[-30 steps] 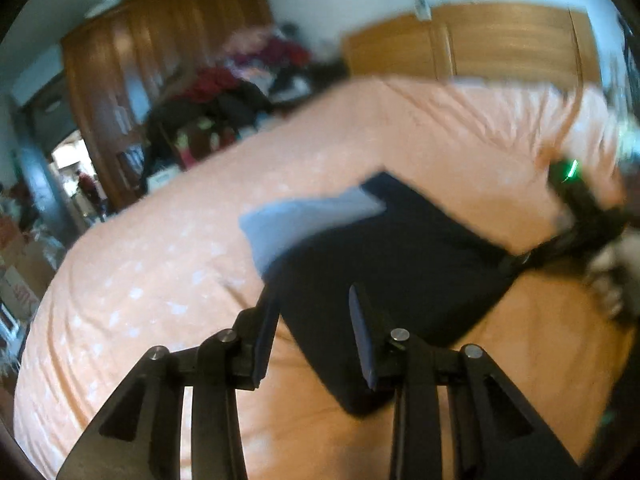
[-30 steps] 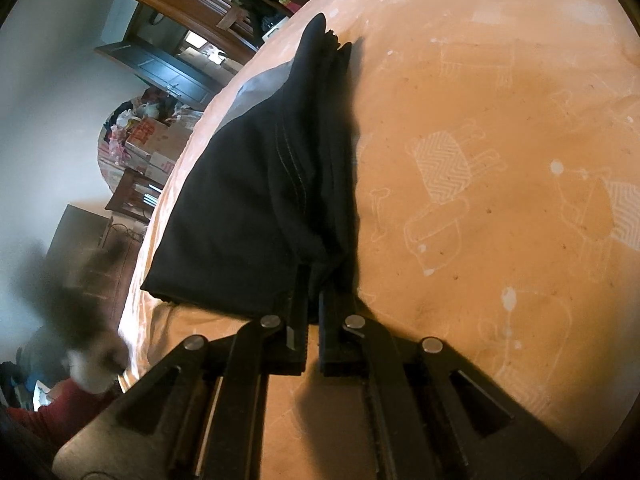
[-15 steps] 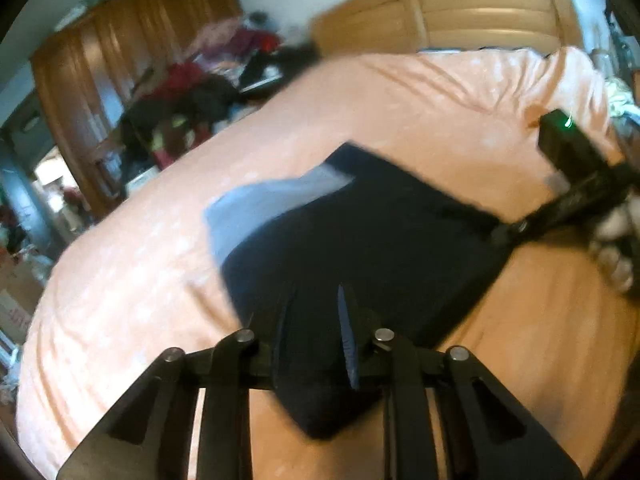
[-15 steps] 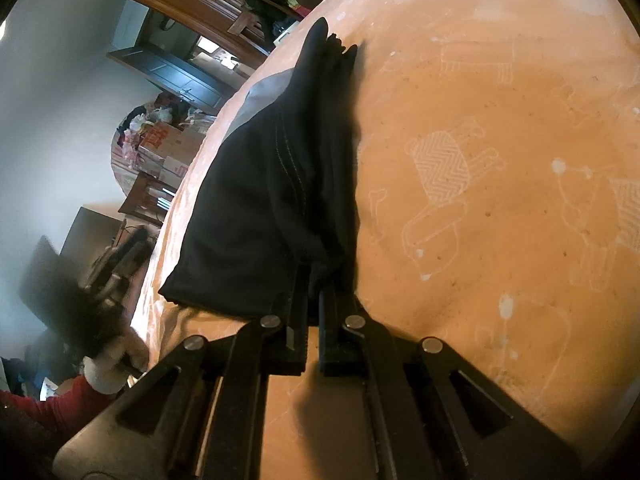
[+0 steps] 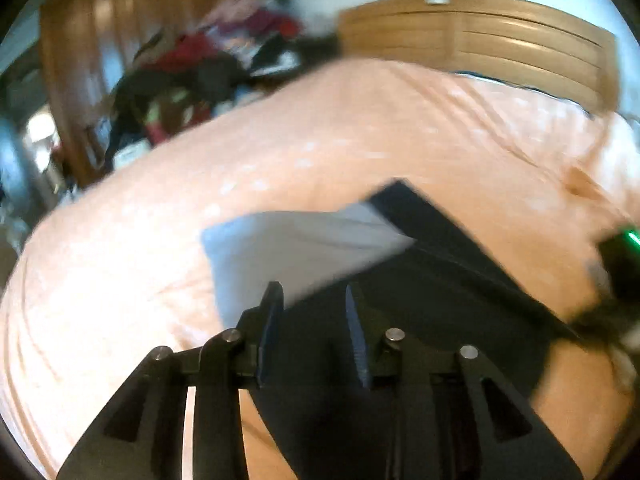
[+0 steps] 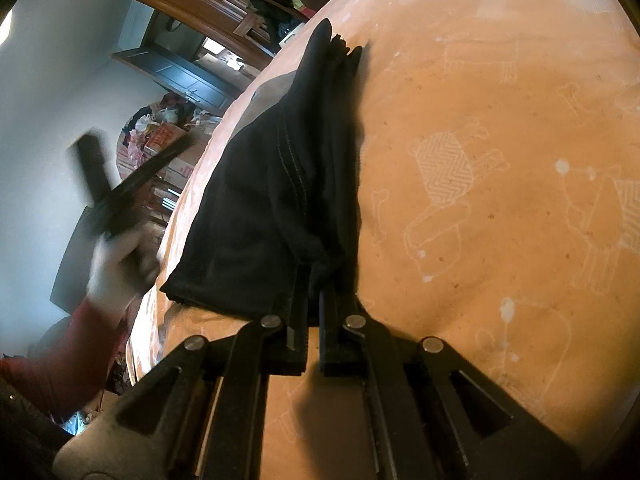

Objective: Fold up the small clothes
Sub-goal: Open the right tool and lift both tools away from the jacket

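Right gripper (image 6: 314, 280) pinches black garment (image 6: 260, 200) — left gripper (image 5: 314, 308) seemingly open above it.

The setting is a home bedroom. A bed with an orange sheet printed with pale animal outlines (image 6: 500, 140) fills most of both views. A slatted wooden headboard (image 5: 500, 40) stands at upper right of the left wrist view; a tall brown wooden wardrobe (image 5: 100, 40) and a heap of mixed clothing (image 5: 208, 68) occupy upper left. Stacked cardboard boxes (image 6: 168, 148) sit at left of the right wrist view.
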Demonstrator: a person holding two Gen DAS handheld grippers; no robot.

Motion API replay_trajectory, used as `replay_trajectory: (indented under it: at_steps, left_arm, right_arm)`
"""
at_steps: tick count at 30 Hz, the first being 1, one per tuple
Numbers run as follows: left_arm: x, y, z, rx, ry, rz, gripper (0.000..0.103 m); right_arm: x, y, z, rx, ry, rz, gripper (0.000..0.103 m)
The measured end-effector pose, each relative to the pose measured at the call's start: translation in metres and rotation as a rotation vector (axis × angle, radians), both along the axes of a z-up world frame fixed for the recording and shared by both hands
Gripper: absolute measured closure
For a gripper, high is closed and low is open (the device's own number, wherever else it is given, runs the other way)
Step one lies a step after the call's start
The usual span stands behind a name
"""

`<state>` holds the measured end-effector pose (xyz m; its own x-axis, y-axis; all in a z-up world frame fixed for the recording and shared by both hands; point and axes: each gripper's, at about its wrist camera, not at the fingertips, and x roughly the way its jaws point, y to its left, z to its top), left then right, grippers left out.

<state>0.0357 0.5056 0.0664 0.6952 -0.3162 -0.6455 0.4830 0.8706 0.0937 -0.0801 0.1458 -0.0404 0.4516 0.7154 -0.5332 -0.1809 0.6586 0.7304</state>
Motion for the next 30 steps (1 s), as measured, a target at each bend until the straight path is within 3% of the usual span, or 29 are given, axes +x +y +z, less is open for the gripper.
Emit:
replay_trajectory:
  at_steps: [2, 4, 7, 10, 14, 18, 19, 20, 22, 24, 28, 30]
  left_arm:
    - [0.048, 0.000, -0.032, 0.062, 0.082, 0.054, 0.070]
    - [0.066, 0.002, -0.064, 0.075, 0.182, 0.057, 0.069]
    - [0.046, 0.001, -0.067, 0.107, 0.139, 0.046, 0.072]
    - [0.001, 0.005, -0.052, 0.074, 0.134, -0.013, 0.071]
    - [-0.085, 0.007, -0.059, 0.113, 0.145, -0.114, 0.065]
    - [-0.143, 0.018, -0.057, 0.124, 0.101, -0.078, 0.065]
    - [-0.154, 0.020, -0.054, 0.097, 0.118, -0.068, 0.054]
    - [-0.158, 0.026, -0.049, 0.066, 0.136, -0.056, 0.049]
    - [-0.165, 0.033, -0.042, 0.058, 0.140, -0.040, 0.046]
    - [-0.180, 0.046, -0.037, 0.047, 0.165, -0.020, 0.041]
    - [-0.217, 0.078, -0.037, 0.014, 0.200, 0.116, 0.037]
    - [-0.215, 0.093, -0.045, 0.003, 0.230, 0.206, 0.034]
  right_arm:
    - [0.000, 0.000, 0.000, 0.000, -0.001, 0.000, 0.103]
    - [-0.001, -0.001, 0.000, 0.004, -0.001, 0.000, 0.103]
    - [-0.002, -0.004, -0.002, 0.008, 0.000, 0.001, 0.103]
    - [-0.002, -0.004, -0.001, 0.008, 0.000, 0.001, 0.103]
    - [-0.004, -0.004, 0.000, 0.003, -0.001, -0.002, 0.103]
    - [-0.004, -0.003, 0.002, -0.001, 0.007, -0.004, 0.102]
    - [-0.003, 0.000, 0.005, -0.015, 0.010, -0.007, 0.102]
    - [-0.003, 0.002, 0.009, -0.033, 0.013, -0.009, 0.099]
    - [-0.009, 0.011, 0.028, -0.137, 0.008, -0.030, 0.087]
    - [-0.026, 0.023, 0.058, -0.256, -0.048, -0.055, 0.030]
    - [-0.069, 0.053, 0.105, -0.458, -0.159, -0.063, 0.027]
    - [-0.088, 0.073, 0.108, -0.562, -0.184, -0.039, 0.017]
